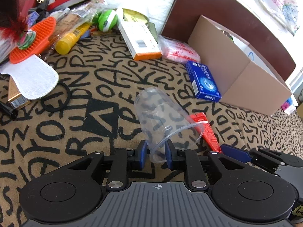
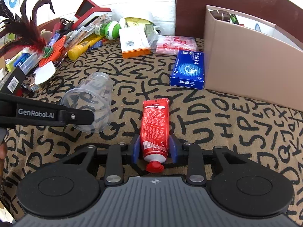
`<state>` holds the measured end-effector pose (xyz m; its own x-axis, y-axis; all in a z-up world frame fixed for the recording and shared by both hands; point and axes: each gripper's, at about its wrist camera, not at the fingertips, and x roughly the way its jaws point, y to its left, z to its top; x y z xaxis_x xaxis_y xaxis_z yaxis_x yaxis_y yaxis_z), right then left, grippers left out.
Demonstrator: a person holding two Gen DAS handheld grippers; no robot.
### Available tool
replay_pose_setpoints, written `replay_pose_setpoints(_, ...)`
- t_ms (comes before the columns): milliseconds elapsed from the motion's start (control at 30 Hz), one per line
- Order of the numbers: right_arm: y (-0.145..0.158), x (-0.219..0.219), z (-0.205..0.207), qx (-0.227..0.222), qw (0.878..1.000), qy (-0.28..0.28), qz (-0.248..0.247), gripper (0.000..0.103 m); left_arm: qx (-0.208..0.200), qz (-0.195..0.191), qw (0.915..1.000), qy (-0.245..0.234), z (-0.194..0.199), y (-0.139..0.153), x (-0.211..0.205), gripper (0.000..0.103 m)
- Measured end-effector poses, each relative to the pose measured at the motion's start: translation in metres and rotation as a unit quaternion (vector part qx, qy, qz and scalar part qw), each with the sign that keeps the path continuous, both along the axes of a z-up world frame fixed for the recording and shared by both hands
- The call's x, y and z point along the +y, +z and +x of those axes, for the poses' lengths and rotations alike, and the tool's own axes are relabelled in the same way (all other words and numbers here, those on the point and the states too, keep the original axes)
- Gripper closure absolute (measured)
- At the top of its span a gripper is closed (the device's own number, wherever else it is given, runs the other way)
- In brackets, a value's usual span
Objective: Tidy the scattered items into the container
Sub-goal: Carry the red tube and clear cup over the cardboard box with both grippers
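I see the cardboard box (image 2: 246, 60) at the far right of the lettered cloth (image 2: 236, 141); my left claw (image 1: 156, 154) pinches the rim of the clear cup (image 1: 161, 117), one finger inside; my right claw (image 2: 155, 148) closes around the red tube (image 2: 155, 130).

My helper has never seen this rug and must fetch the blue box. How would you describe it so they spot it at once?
Find the big cardboard box at the rug's right side. The blue box lies flat against its near left corner, beyond the red tube in the right gripper. It is the only solid blue carton, printed with a white swirl.
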<state>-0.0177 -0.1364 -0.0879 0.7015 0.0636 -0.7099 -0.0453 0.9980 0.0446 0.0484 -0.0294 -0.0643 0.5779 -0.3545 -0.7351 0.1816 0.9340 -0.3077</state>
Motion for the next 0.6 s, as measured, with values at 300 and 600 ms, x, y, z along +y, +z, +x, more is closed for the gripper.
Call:
replay_pose_setpoints(300,0.010,-0.010,-0.005,-0.005,0.998,0.010,0.065,0.087,-0.014,0.008,0.9997,-0.021,-0.004,0.010,-0.014,0.098)
replay_pose_setpoints(600,0.017,-0.021,-0.013,-0.016,0.996,-0.001,0.083,0.088,-0.034,0.010,0.9987,-0.036,-0.008,0.027,-0.027,0.099)
